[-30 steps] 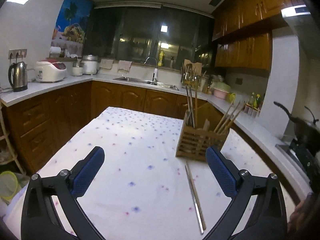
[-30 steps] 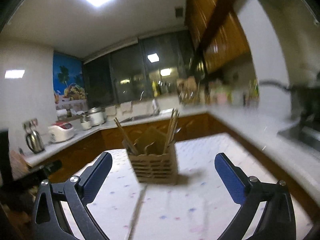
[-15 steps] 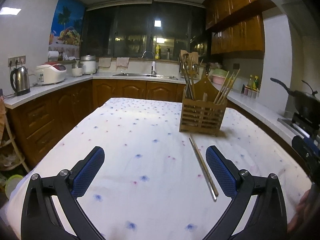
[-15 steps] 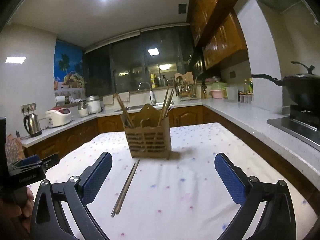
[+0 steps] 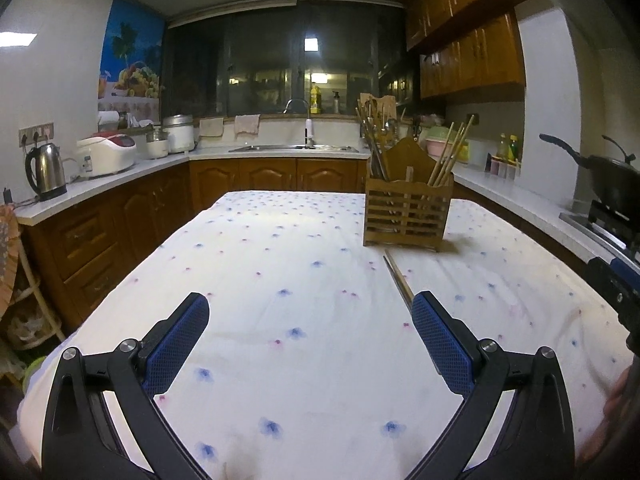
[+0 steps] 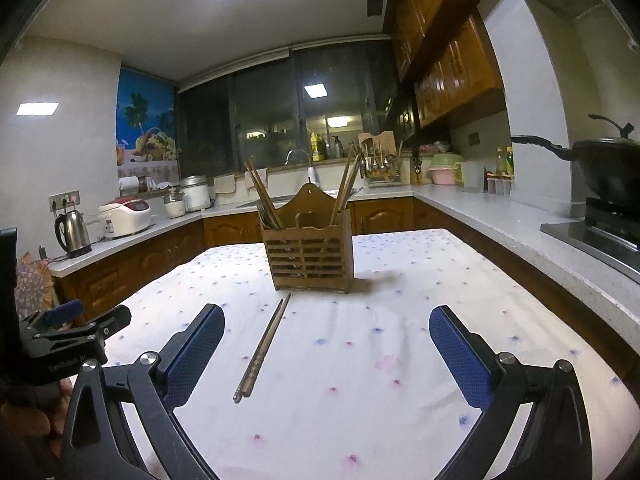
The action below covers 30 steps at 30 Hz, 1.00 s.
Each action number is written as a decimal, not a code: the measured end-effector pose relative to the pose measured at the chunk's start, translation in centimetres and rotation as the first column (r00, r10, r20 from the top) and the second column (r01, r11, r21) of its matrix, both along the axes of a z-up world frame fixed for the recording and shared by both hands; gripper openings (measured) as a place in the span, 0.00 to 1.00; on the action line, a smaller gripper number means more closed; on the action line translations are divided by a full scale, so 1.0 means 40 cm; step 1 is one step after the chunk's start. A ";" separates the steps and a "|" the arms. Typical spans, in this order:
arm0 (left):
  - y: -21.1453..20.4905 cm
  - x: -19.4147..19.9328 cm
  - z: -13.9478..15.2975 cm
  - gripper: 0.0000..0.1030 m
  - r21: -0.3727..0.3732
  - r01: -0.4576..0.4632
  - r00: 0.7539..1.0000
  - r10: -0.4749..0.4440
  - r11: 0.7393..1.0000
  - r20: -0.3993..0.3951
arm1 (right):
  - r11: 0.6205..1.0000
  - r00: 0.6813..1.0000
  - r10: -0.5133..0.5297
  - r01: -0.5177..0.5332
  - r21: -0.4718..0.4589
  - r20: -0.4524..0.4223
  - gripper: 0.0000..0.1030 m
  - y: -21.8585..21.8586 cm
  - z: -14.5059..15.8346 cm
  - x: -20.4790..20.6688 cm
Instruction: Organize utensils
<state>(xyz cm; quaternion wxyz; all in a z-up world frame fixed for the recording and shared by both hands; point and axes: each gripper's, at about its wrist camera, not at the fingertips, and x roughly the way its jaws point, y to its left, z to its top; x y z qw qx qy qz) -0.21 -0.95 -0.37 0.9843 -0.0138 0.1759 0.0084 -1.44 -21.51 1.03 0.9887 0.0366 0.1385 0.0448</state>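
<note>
Both the left hand-held gripper and right hand-held gripper gape empty. The chopsticks lie ahead of the right one, before the wooden holder; pinching off-centre could roll them apart.

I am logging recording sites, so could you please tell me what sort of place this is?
It looks like a home kitchen: a sink set in a counter under wooden cabinets, a kettle and a rice cooker on the counter, and a wok on the stove.
</note>
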 end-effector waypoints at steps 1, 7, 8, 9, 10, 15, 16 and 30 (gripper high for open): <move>-0.003 -0.003 -0.002 1.00 0.005 -0.001 1.000 0.001 1.000 0.002 | 1.000 1.000 -0.002 0.002 0.001 -0.001 1.00 -0.001 -0.002 -0.002; -0.019 -0.011 -0.012 1.00 0.036 -0.008 1.000 0.008 0.999 -0.002 | 1.000 1.000 -0.017 0.017 0.003 -0.007 1.00 -0.015 -0.015 -0.014; -0.020 -0.011 -0.013 1.00 0.039 -0.008 1.000 0.008 0.999 -0.004 | 1.000 1.000 -0.020 0.020 0.005 -0.012 1.00 -0.017 -0.017 -0.015; -0.020 -0.012 -0.016 1.00 0.041 -0.008 1.000 0.008 0.999 -0.005 | 1.000 1.000 -0.022 0.022 0.005 -0.014 1.00 -0.019 -0.018 -0.015; -0.020 -0.013 -0.018 1.00 0.043 -0.010 1.000 0.011 0.999 -0.005 | 1.000 1.000 -0.025 0.025 0.007 -0.017 1.00 -0.021 -0.020 -0.017; -0.020 -0.018 -0.021 1.00 0.053 -0.015 1.000 0.015 0.998 -0.001 | 0.999 0.999 -0.032 0.032 0.000 -0.023 1.00 -0.027 -0.028 -0.016; -0.020 -0.019 -0.021 1.00 0.056 -0.015 1.000 0.015 0.998 0.001 | 0.999 0.999 -0.033 0.033 -0.001 -0.024 1.00 -0.028 -0.029 -0.017; -0.018 -0.025 -0.024 1.00 0.064 -0.015 1.000 0.014 0.998 0.017 | 0.999 0.999 -0.033 0.033 -0.003 -0.024 1.00 -0.027 -0.034 -0.018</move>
